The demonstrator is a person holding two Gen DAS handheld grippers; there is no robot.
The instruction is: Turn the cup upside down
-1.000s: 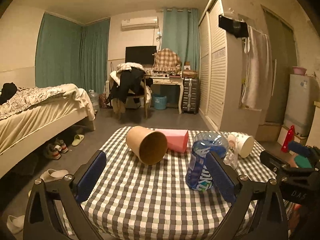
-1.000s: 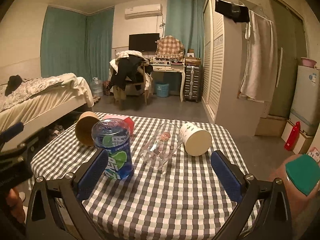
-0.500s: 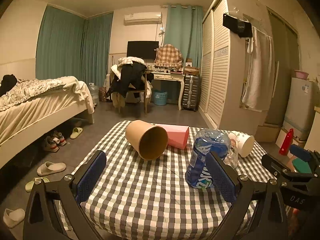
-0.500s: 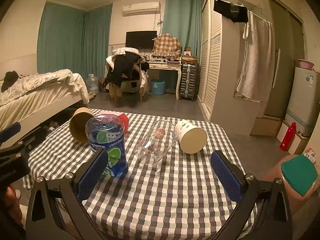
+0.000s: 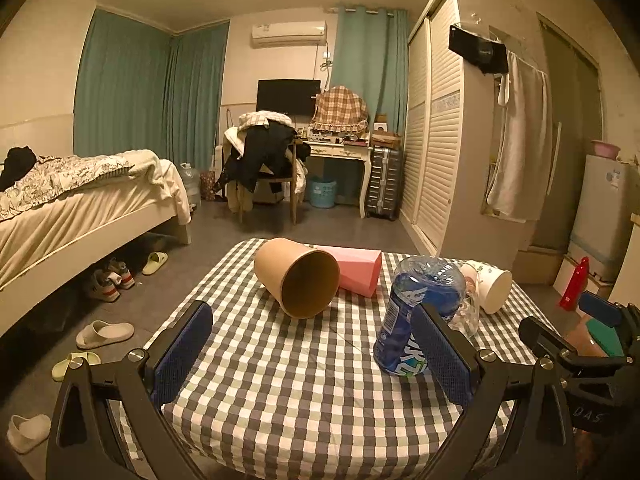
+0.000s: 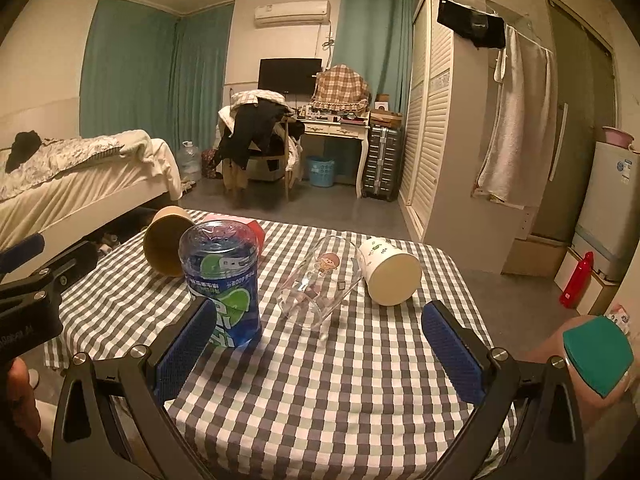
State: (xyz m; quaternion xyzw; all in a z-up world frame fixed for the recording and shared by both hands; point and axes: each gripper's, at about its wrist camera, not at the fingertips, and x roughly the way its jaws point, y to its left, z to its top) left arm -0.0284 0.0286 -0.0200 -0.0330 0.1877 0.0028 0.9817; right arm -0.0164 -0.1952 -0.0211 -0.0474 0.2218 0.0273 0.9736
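Several cups lie on a checked table. A brown paper cup lies on its side, mouth toward me, with a pink cup behind it. A blue plastic cup stands upside down; it also shows in the right wrist view. A clear glass and a white paper cup lie on their sides. My left gripper is open and empty near the table's front edge. My right gripper is open and empty, in front of the glass.
A bed stands to the left with shoes on the floor beside it. A wardrobe and a small fridge stand to the right. A pink bottle with a teal cap is by the right gripper.
Both grippers have drifted a little and the view has tilted slightly. The cups have not moved, and both grippers stay open.
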